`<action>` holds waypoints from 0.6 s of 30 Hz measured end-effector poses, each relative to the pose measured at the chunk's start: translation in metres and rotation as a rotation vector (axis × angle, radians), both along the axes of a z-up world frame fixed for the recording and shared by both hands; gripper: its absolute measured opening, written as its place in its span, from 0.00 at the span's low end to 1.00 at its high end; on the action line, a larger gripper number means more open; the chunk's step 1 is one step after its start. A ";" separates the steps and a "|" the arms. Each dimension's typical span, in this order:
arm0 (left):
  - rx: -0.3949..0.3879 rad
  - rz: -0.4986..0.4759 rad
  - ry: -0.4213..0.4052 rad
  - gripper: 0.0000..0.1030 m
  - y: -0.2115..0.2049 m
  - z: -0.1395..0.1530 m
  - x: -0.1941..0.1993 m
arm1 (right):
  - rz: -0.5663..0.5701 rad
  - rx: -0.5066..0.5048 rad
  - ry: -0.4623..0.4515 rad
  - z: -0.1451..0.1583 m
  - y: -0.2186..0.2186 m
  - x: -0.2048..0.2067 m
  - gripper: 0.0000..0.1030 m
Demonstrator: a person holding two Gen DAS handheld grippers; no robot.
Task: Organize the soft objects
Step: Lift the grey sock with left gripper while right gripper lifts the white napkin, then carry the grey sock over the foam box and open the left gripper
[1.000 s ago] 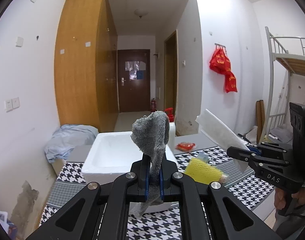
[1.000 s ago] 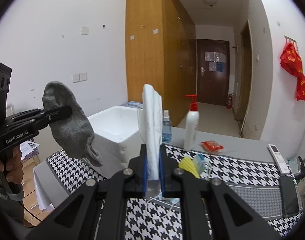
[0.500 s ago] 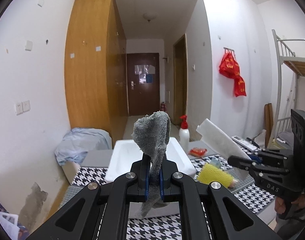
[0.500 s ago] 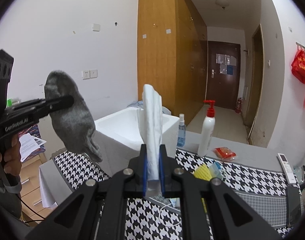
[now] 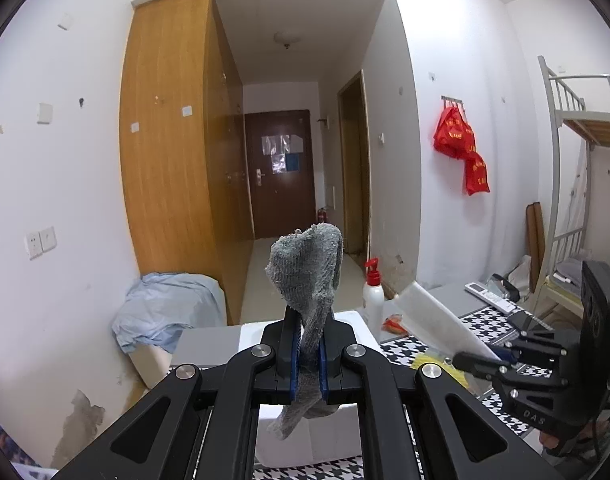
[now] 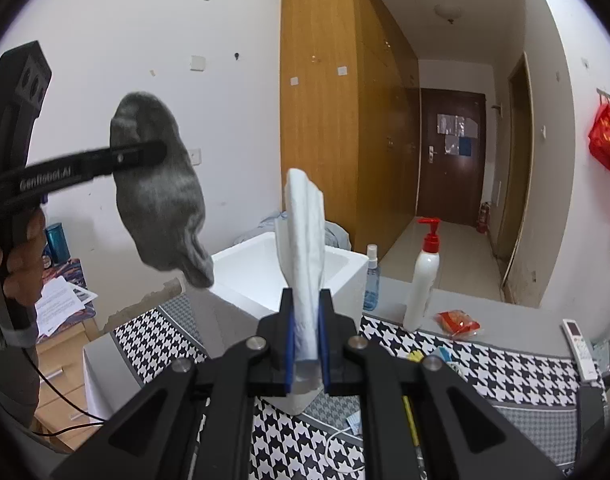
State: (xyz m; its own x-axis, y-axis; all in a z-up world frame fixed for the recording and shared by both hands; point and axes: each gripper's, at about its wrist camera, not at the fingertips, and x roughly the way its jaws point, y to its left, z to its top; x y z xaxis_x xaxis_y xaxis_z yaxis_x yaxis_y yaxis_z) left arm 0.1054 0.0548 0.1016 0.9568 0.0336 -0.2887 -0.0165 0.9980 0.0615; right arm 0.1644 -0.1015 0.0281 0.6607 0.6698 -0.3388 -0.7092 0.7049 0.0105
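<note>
While both loads hang clear above the table, each claw is pressed together on something soft. The left gripper [image 5: 305,354] pinches a grey sock [image 5: 305,272] near its middle, so the open cuff stands up ahead of the fingertips and the toe end droops below the jaws; from the right wrist view the same sock [image 6: 161,200] dangles off to the left and higher than the right claw, its lowest tip hanging just over the near corner of the white foam box [image 6: 265,272]. The right gripper [image 6: 305,354] clamps a folded white cloth [image 6: 305,232] by its lower edge, so the cloth rises straight up beyond the fingertips like a flag, with a short stub poking out beneath the jaws.

Holding each piece by a narrow pinch keeps it from spreading and lets it fall free once the jaws part. The foam box sits directly ahead of and below both claws, open side up, which makes it the likely destination for the soft things; I judge the sock closest to being dropped in.

Beyond the box to the right stand a pump bottle [image 6: 423,276] and a small spray bottle [image 6: 371,276], and a yellow sponge [image 5: 437,362] lies on the houndstooth tablecloth [image 6: 485,364] under the right claw, still to be collected.
</note>
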 end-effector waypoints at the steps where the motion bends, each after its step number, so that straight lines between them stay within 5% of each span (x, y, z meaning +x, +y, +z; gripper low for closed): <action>1: -0.005 -0.010 0.012 0.07 0.002 0.001 0.004 | -0.002 -0.003 -0.001 0.000 0.000 0.000 0.13; 18: 0.005 -0.001 0.165 0.07 0.016 0.004 0.065 | -0.044 -0.002 0.015 -0.006 -0.008 0.007 0.13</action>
